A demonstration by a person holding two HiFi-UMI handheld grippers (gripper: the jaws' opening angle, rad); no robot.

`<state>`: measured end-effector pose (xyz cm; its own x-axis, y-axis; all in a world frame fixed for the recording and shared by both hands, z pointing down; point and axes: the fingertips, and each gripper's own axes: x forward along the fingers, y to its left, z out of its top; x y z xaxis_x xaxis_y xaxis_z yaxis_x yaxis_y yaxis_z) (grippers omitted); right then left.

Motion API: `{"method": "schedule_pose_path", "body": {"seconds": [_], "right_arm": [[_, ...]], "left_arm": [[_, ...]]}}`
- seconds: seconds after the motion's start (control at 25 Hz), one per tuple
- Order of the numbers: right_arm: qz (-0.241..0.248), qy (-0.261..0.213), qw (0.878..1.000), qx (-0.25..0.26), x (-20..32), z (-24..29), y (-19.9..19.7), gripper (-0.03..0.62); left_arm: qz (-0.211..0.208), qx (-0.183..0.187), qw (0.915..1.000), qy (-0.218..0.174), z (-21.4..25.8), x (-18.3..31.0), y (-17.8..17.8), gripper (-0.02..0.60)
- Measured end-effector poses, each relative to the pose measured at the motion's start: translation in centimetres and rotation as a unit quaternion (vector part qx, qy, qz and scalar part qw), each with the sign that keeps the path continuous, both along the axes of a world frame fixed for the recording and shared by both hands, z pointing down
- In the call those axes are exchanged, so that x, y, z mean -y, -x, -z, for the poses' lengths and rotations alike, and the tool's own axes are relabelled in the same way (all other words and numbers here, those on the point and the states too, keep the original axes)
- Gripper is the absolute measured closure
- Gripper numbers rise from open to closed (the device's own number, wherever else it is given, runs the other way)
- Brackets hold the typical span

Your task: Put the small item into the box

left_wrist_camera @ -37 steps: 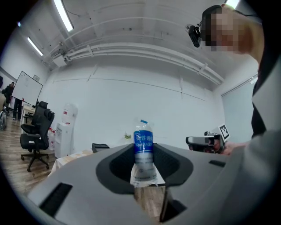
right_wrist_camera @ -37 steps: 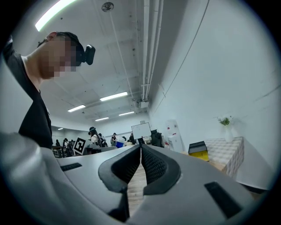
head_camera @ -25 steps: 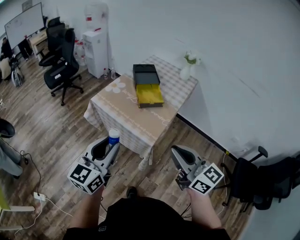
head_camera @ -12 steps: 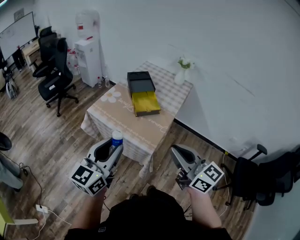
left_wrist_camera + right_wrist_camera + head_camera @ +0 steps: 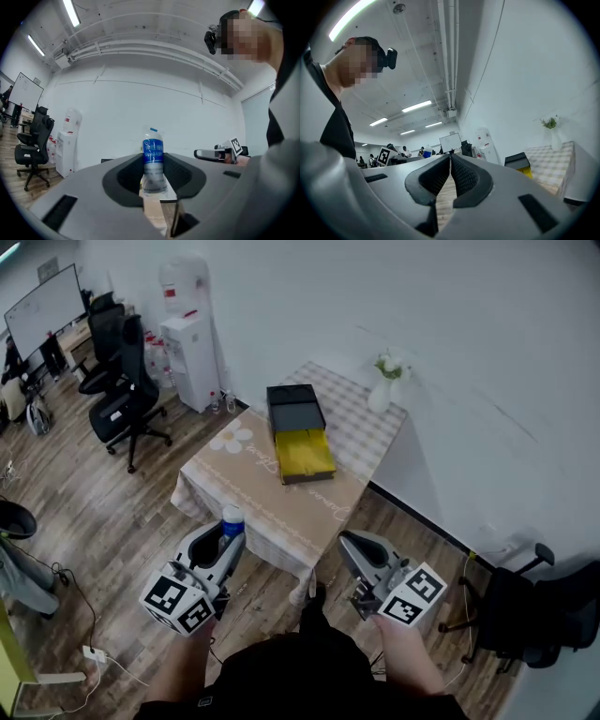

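My left gripper (image 5: 225, 542) is shut on a small clear water bottle (image 5: 231, 520) with a blue cap and blue label; in the left gripper view the bottle (image 5: 153, 161) stands upright between the jaws. My right gripper (image 5: 352, 552) is shut with nothing in it, its pads meeting in the right gripper view (image 5: 450, 169). Both are held over the floor in front of the table (image 5: 253, 486). On that table lies the box (image 5: 298, 433), a black lid part behind and an open yellow tray part in front.
A white vase with flowers (image 5: 382, 386) stands at the table's far corner by the wall. A water dispenser (image 5: 192, 343) and office chairs (image 5: 122, 390) are at the left. Another chair (image 5: 530, 615) is at the right. Cables lie on the wooden floor (image 5: 84, 512).
The head view has shifted slightly, so the table sits a little further right and lower. Both grippers keep their places and the bottle stays held.
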<state>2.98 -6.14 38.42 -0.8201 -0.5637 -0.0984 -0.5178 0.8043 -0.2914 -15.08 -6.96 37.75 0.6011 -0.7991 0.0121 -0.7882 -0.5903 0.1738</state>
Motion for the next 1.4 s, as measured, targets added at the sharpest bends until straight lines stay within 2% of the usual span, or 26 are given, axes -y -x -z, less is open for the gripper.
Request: {"method": "schedule_pose_path", "body": {"seconds": [0.44, 0.88, 1.16, 1.4], "right_arm": [[0.018, 0.039, 0.999, 0.01, 13.0, -3.1, -4.5, 0.556], [0.037, 0.016, 0.999, 0.026, 21.0, -0.9, -8.4, 0.556], [0.048, 0.021, 0.998, 0.026, 22.7, -1.1, -7.1, 0.556], [0.037, 0.026, 0.999, 0.014, 23.8, -1.2, -4.9, 0.556]], "left_arm": [[0.011, 0.016, 0.9995, 0.027, -1.6, 12.2, -5.2, 0.446], [0.043, 0.029, 0.9987, 0.007, 1.1, 18.7, -8.8, 0.446], [0.056, 0.035, 0.9978, 0.005, 1.1, 20.1, -7.3, 0.446], [0.043, 0.032, 0.9985, 0.013, -0.5, 22.3, -5.3, 0.446]]}}
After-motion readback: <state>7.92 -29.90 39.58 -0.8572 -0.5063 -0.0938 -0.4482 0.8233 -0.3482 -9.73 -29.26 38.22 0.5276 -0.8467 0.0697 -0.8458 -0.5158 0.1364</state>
